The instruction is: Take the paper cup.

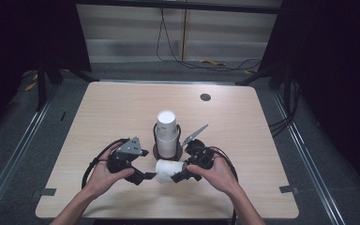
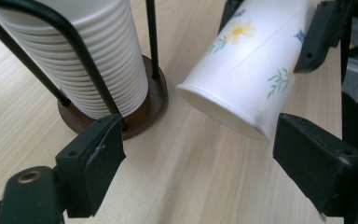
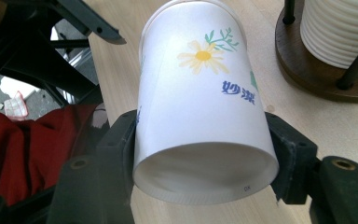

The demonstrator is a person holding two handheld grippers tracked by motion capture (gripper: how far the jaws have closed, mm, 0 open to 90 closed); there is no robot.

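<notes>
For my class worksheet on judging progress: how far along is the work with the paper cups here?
Done: one flowered paper cup is off the stack in the wire holder and lies sideways above the table. In hand: the right gripper is shut on its base end, and the left gripper, jaws open, meets its rim. Left: passing or placing the cup; the stack remains tall.

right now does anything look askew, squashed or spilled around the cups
Nothing looks damaged or spilled. The one oddity: a flowered paper cup lies sideways in the air, clamped near its base by the right gripper, beside the upright cup stack in its holder. The left gripper is open.
</notes>
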